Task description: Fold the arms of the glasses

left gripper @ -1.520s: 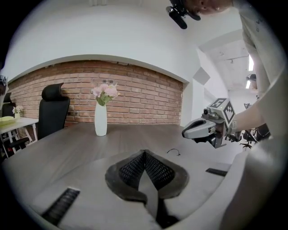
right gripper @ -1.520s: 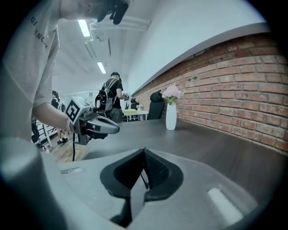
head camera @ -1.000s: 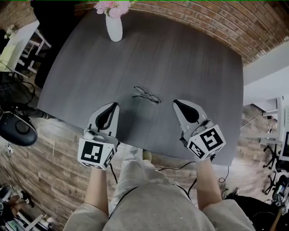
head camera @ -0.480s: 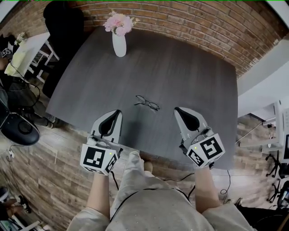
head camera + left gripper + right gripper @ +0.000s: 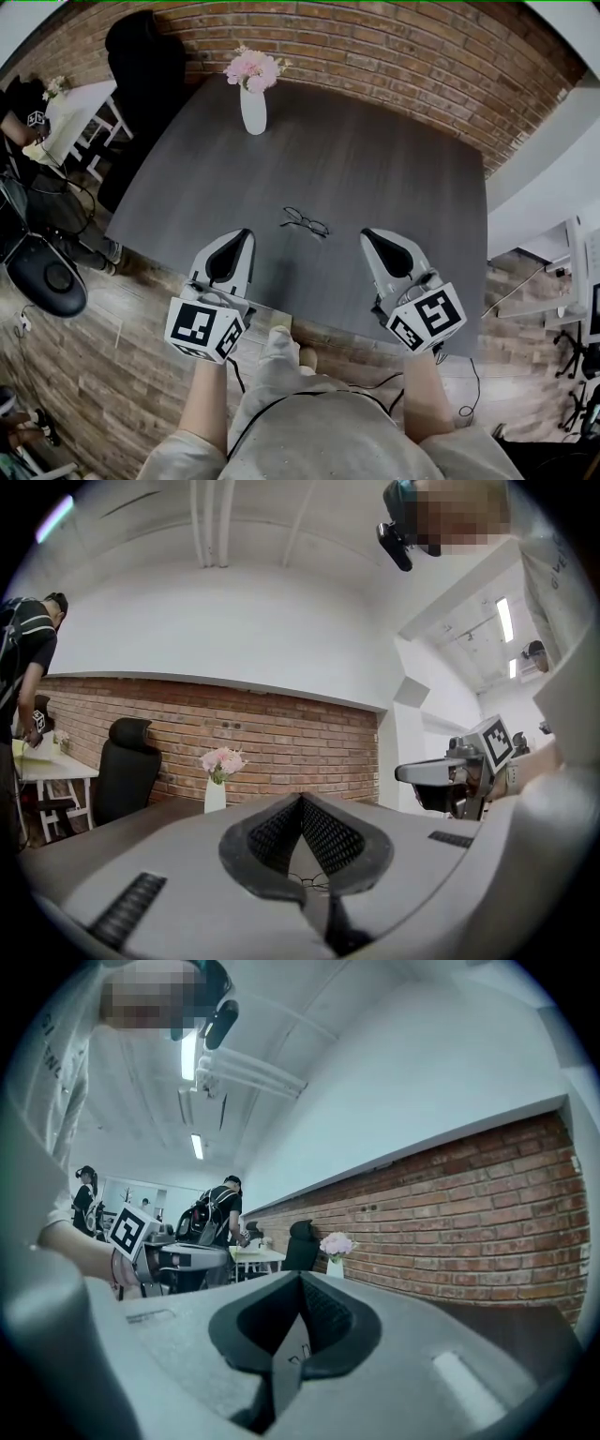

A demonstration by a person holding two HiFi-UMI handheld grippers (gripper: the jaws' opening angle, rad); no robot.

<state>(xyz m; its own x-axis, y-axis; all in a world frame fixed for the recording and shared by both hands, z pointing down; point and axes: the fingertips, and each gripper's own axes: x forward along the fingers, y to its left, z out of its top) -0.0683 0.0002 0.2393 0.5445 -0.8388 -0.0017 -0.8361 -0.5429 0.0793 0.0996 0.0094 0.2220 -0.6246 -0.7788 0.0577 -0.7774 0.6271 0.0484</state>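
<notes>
The glasses (image 5: 305,222) lie alone on the dark table (image 5: 394,169), toward its near edge and about in the middle between left and right. They are too small to tell whether the arms are open or folded. The left gripper (image 5: 242,234) is near them on the left and the right gripper (image 5: 368,234) near them on the right, both apart from the frame. Each has its jaws together and nothing between them. I judge that no fold is in hand now. If the arms are open, one gripper must steady the frame while the other pushes an arm inward gently. A vase (image 5: 253,108) stands at the far left.
</notes>
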